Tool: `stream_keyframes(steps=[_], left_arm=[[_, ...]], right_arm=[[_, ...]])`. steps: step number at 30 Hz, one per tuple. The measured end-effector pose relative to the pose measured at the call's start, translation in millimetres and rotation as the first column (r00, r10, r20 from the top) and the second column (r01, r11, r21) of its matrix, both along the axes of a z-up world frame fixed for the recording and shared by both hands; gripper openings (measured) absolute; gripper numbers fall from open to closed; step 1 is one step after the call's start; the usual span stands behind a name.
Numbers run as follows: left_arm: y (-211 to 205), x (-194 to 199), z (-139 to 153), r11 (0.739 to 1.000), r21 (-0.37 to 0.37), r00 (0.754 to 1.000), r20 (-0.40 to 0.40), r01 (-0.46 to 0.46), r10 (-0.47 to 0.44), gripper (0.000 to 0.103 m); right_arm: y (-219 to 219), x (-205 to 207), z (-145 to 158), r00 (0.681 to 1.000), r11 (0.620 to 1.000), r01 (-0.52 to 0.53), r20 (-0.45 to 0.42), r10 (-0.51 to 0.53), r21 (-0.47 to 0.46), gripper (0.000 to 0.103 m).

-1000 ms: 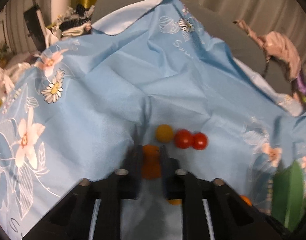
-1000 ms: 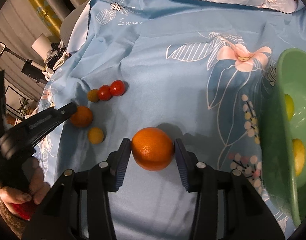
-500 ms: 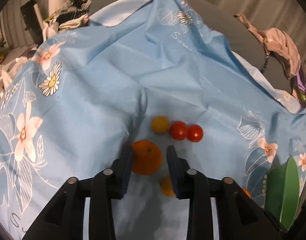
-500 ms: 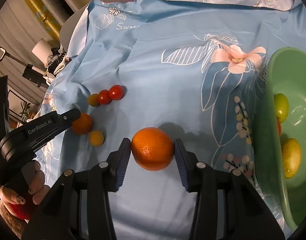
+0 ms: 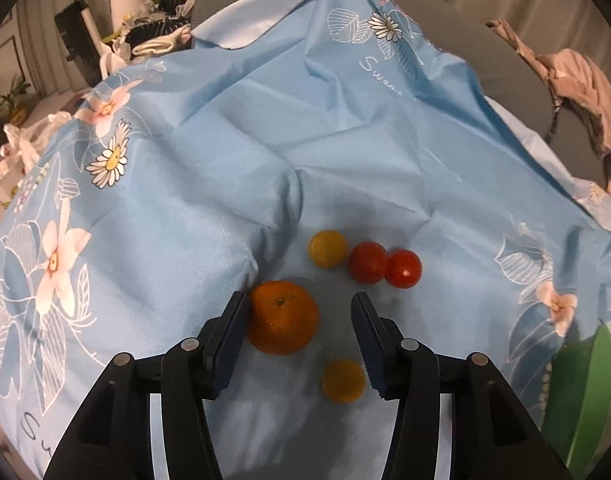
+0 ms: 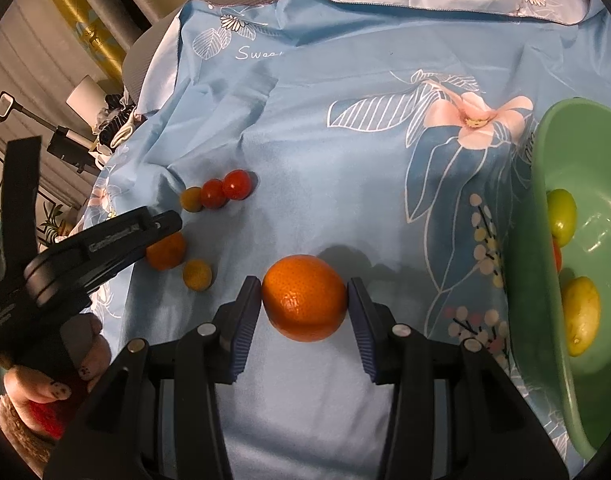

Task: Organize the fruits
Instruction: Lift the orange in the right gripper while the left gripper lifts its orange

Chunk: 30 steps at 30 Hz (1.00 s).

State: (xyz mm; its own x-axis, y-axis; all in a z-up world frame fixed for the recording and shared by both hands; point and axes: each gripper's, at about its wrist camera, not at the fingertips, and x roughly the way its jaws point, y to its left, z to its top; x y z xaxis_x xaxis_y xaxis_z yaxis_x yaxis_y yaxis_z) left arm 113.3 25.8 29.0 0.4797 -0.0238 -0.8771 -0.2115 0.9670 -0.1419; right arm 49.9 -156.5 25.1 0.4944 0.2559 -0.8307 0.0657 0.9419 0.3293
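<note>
The left gripper (image 5: pixel 299 332) points down at a blue flowered cloth (image 5: pixel 233 152), its jaws opening around a small orange (image 5: pixel 283 317) that rests on the cloth between them. The orange lies against the left finger (image 5: pixel 229 340), while a clear gap separates it from the right finger (image 5: pixel 371 344), so nothing is gripped. Just inside the right finger, nearer the gripper's base, sits a small yellow-orange fruit (image 5: pixel 342 380). Beyond the fingertips lies a row of three touching fruits: a yellow tomato (image 5: pixel 327 248) and two red tomatoes (image 5: pixel 367 262) (image 5: pixel 403 268), the red pair off toward the right finger's side. The right gripper (image 6: pixel 304 300) is closed on a large orange (image 6: pixel 304 298), both pads pressing its sides; whether the fruit is lifted off the cloth I cannot tell. Outside its right finger stands a green bowl (image 6: pixel 525 280), holding a green fruit (image 6: pixel 561 216), a yellow one (image 6: pixel 580 314) and a sliver of something red between them. Outside its left finger, the right wrist view shows the left gripper over the small orange, and a hand (image 6: pixel 53 380) on its handle.
</note>
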Motion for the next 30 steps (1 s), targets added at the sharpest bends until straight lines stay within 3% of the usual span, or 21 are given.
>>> stream_keyframes(steps=[3, 10, 13, 22, 26, 30], left_arm=[[-8.7, 1.9, -0.2, 0.998, 0.057, 0.999, -0.026, -0.03, 0.031, 0.052], [1.0, -8.4, 6.9, 0.996, -0.057, 0.996, -0.068, -0.065, 0.061, 0.052], [0.0, -8.8, 1.4, 0.994, -0.009, 0.991, -0.082, -0.11, 0.109, 0.052], [-2.3, -6.0, -1.1, 0.989, -0.008, 0.988, -0.055, -0.148, 0.148, 0.052], [4.3, -6.3, 0.7, 0.986, -0.052, 0.986, -0.055, -0.161, 0.158, 0.052], [19.4, -7.7, 2.7, 0.976, -0.17, 0.99, -0.049, -0.138, 0.132, 0.052]], right_arm=[[0.9, -0.6, 1.9, 1.0, 1.0, -0.001, 0.004, 0.001, 0.003, 0.045], [-3.7, -4.6, 9.5, 1.0, 1.0, 0.006, 0.029, -0.007, 0.022, 0.045], [-4.7, -5.3, 9.8, 1.0, 1.0, 0.009, 0.028, -0.009, 0.025, 0.045], [-4.9, -4.7, 9.5, 1.0, 1.0, 0.006, 0.026, -0.007, 0.028, 0.045], [-5.1, -5.6, 9.9, 1.0, 0.999, 0.007, 0.03, -0.008, 0.032, 0.045], [-6.4, -6.5, 10.9, 0.999, 0.999, 0.01, 0.033, -0.012, 0.039, 0.045]])
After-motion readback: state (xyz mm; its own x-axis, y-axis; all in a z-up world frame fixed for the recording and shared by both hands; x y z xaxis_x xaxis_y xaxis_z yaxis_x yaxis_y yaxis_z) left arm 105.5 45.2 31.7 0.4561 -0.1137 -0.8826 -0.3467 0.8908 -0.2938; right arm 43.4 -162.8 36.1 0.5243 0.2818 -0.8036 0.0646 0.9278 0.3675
